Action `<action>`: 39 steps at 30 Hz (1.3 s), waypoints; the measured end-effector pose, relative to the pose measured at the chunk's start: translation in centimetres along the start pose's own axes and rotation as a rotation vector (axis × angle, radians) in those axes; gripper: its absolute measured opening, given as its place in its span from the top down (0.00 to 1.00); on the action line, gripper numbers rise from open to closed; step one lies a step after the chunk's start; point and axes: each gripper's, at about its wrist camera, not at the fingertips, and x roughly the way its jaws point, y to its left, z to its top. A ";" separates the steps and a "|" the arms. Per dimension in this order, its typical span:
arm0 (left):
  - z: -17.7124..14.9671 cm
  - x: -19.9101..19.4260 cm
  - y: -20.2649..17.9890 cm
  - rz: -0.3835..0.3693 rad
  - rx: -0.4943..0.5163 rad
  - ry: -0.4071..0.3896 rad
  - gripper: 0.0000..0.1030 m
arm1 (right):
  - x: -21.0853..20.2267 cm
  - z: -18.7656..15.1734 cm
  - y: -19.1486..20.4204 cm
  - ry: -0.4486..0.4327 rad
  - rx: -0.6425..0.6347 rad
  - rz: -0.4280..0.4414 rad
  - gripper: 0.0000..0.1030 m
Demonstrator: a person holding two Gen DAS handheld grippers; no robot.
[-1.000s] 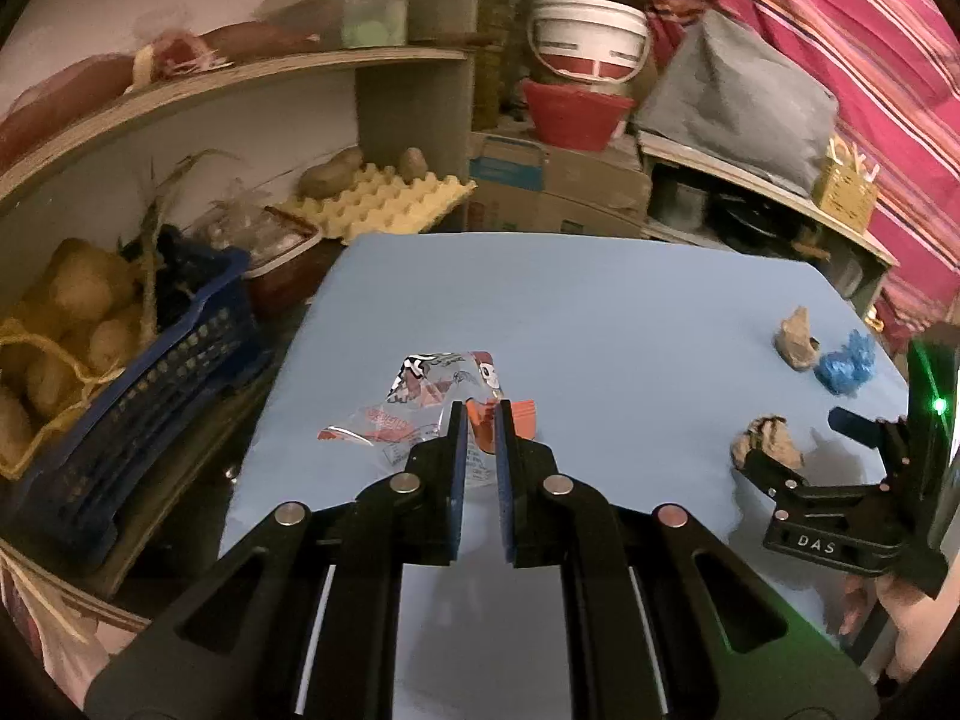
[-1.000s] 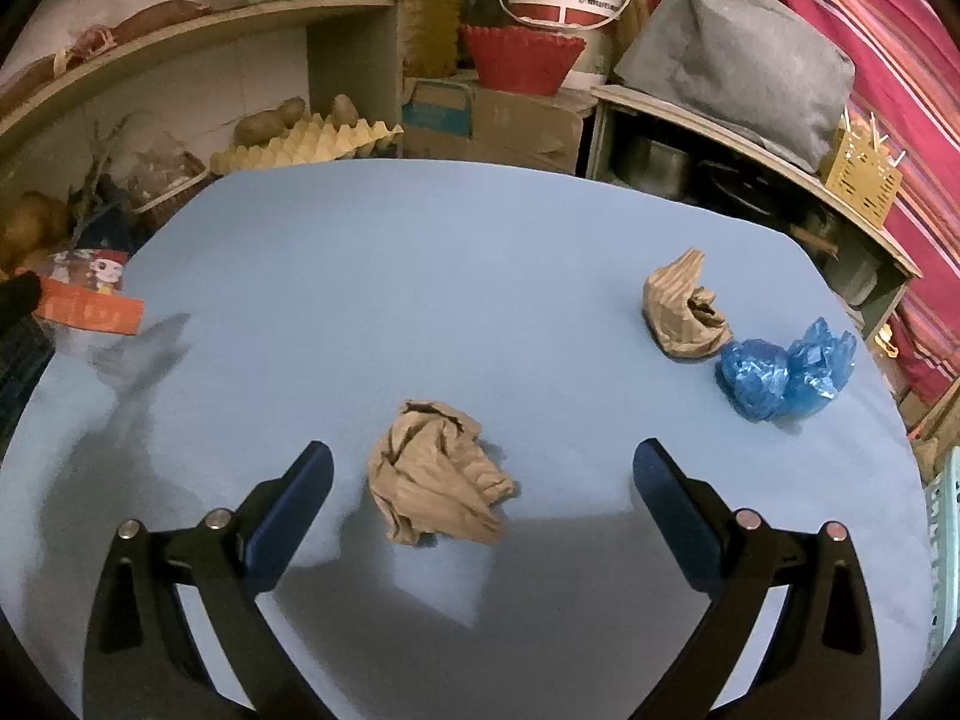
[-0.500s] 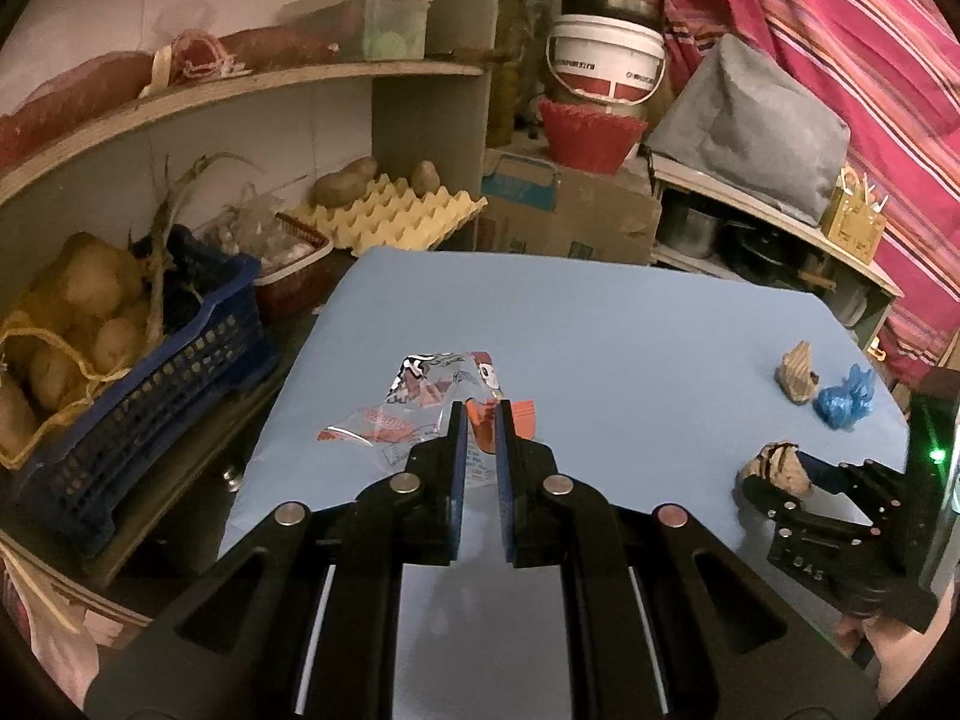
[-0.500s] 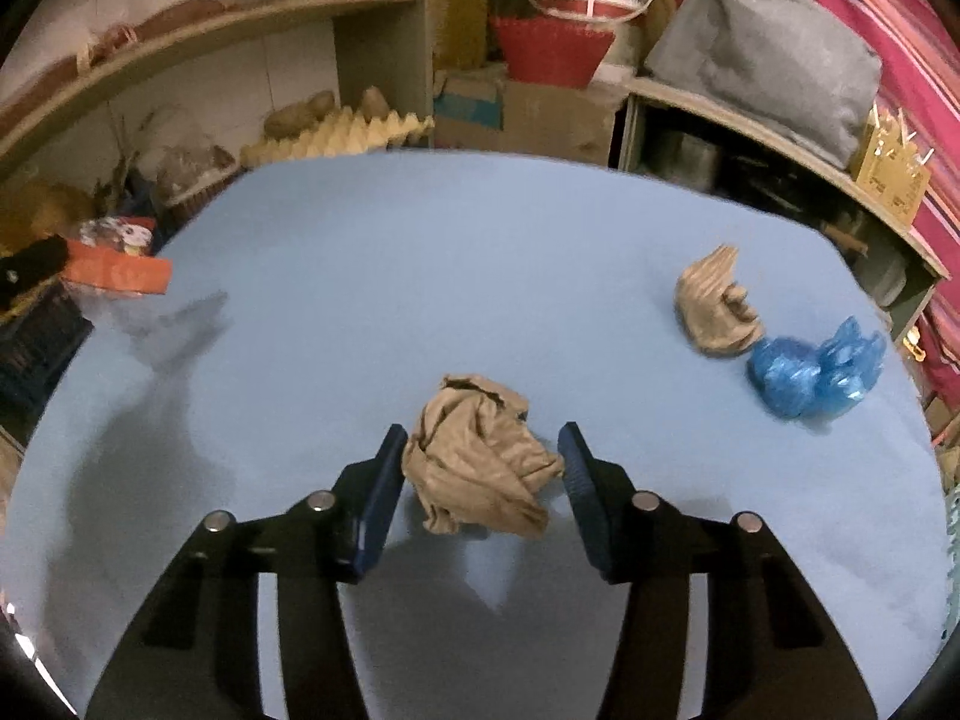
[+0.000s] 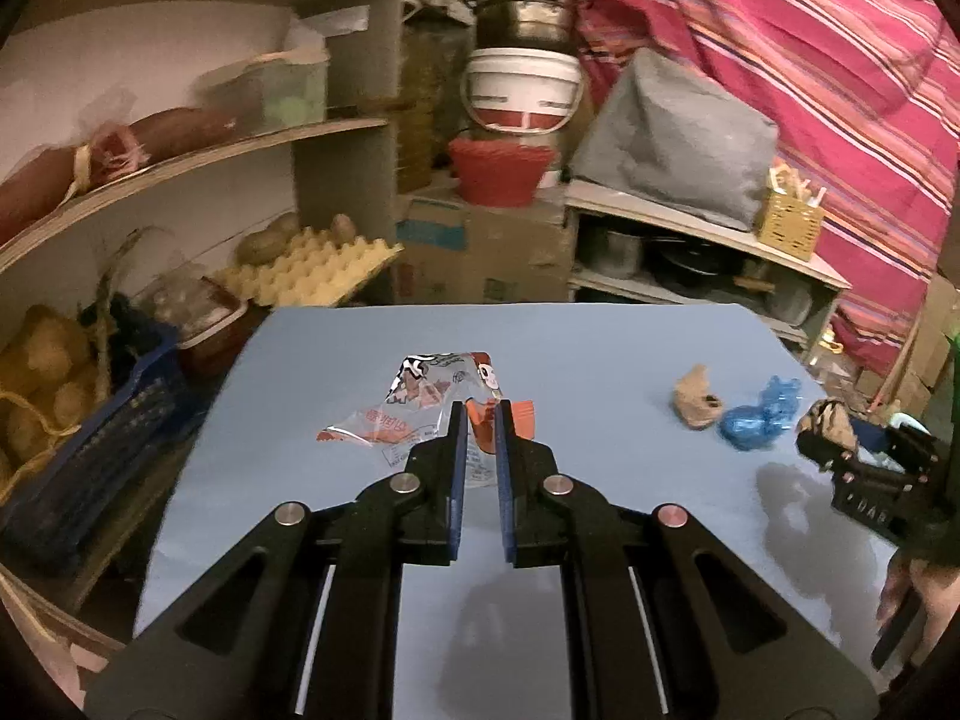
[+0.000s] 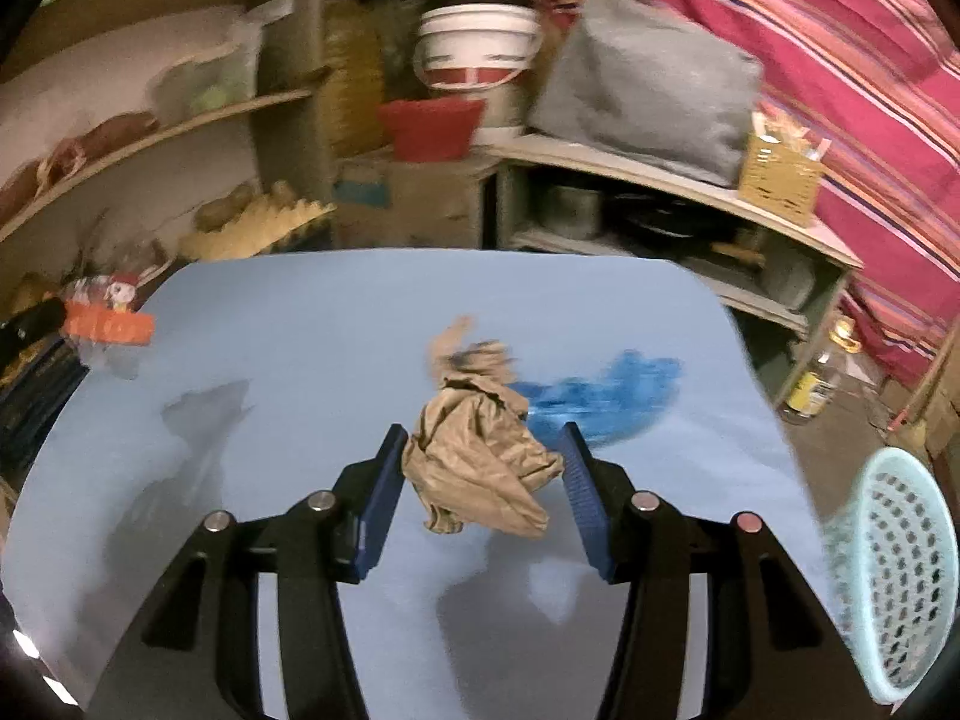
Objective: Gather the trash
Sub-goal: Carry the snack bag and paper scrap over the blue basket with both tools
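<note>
The left gripper (image 5: 479, 414) had its blue ribbed pads drawn close together on a thin, glossy plastic wrapper (image 5: 420, 408), clear film printed in orange, white and black, which stuck out crinkled ahead of the fingertips above the smooth pale-blue table (image 5: 600, 348). The right gripper (image 6: 483, 450) stood about half-wide, its jaws having just closed in, and their flat ribbed pads pressed on both sides of a crumpled wad of brown paper (image 6: 480, 462), creased and lumpy, with one loose corner hanging below the pads. The wad cast a shadow on the table beneath it. Farther along the table, blurred in the right wrist view, lay a second, smaller brown paper wad (image 5: 695, 401) and, just beside it, a bunched piece of bright blue plastic film (image 5: 759, 417). A pale turquoise basket (image 6: 894, 576) of perforated plastic stood past the table's right edge. Behind the table were wooden shelves (image 5: 198, 156), a yellow moulded egg tray (image 5: 312, 273) with potatoes (image 5: 264, 243) on it, a white bucket (image 5: 525, 90) and a red-and-pink striped cloth (image 5: 810, 60).
</note>
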 end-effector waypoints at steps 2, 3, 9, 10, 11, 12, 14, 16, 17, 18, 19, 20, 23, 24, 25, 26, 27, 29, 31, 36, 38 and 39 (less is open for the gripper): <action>0.0 0.0 -1.5 -0.010 0.021 -0.003 0.92 | -0.4 0.2 -1.9 -0.003 0.019 -0.019 0.50; 0.0 0.0 -2.1 -0.012 0.030 -0.004 0.92 | -0.7 0.2 -2.9 -0.005 0.028 -0.028 0.50; 0.0 0.6 -5.9 -0.037 0.051 0.000 0.92 | -2.5 -0.7 -10.1 -0.017 0.068 -0.114 0.50; 0.0 0.7 -6.7 -0.045 0.052 0.002 0.92 | -2.6 -0.8 -11.0 -0.016 0.074 -0.123 0.50; 0.1 0.8 -7.4 -0.050 0.055 0.003 0.92 | -2.8 -1.0 -12.0 -0.015 0.081 -0.135 0.50; 0.1 0.8 -8.0 -0.053 0.057 0.002 0.92 | -3.2 -1.3 -13.4 -0.017 0.093 -0.150 0.50; 0.4 0.8 -9.5 -0.074 0.062 0.000 0.92 | -3.9 -1.9 -15.5 -0.018 0.115 -0.173 0.50; 0.7 0.6 -11.6 -0.091 0.084 -0.009 0.92 | -4.5 -2.4 -17.5 -0.021 0.134 -0.191 0.50; 0.8 0.4 -12.6 -0.096 0.096 -0.016 0.92 | -4.8 -2.7 -18.7 -0.022 0.146 -0.200 0.50; 0.9 0.4 -13.4 -0.103 0.102 -0.019 0.92 | -5.1 -3.0 -20.0 -0.022 0.159 -0.210 0.50; 1.0 0.3 -14.5 -0.115 0.110 -0.021 0.92 | -5.4 -3.3 -21.0 -0.022 0.171 -0.217 0.50; 1.1 0.2 -15.6 -0.124 0.120 -0.022 0.92 | -5.7 -3.7 -22.1 -0.023 0.185 -0.223 0.50; 1.2 -0.1 -18.7 -0.143 0.156 -0.033 0.92 | -6.6 -4.5 -25.1 -0.033 0.226 -0.232 0.50; 1.3 -0.2 -19.7 -0.155 0.162 -0.034 0.92 | -7.0 -4.7 -26.0 -0.039 0.233 -0.232 0.50; 1.4 -0.2 -20.4 -0.166 0.164 -0.032 0.92 | -7.3 -4.8 -26.6 -0.044 0.237 -0.237 0.50; 1.4 -0.2 -21.3 -0.179 0.167 -0.031 0.92 | -7.6 -5.0 -27.4 -0.051 0.245 -0.246 0.50; 1.5 -0.1 -22.6 -0.194 0.176 -0.031 0.92 | -7.9 -5.3 -27.9 -0.056 0.253 -0.251 0.50; 1.5 -0.2 -25.1 -0.226 0.196 -0.035 0.92 | -8.5 -5.8 -29.7 -0.066 0.288 -0.259 0.50; 1.6 -0.2 -27.2 -0.259 0.211 -0.035 0.92 | -8.9 -6.3 -30.9 -0.074 0.315 -0.264 0.50; 1.3 -0.6 -33.3 -0.354 0.257 -0.035 0.92 | -9.4 -7.5 -33.5 -0.076 0.364 -0.286 0.50; 1.0 -0.8 -35.6 -0.395 0.272 -0.030 0.92 | -9.2 -8.0 -34.5 -0.067 0.380 -0.288 0.50; 0.9 -0.8 -36.5 -0.409 0.275 -0.028 0.92 | -9.2 -8.2 -34.8 -0.064 0.384 -0.295 0.50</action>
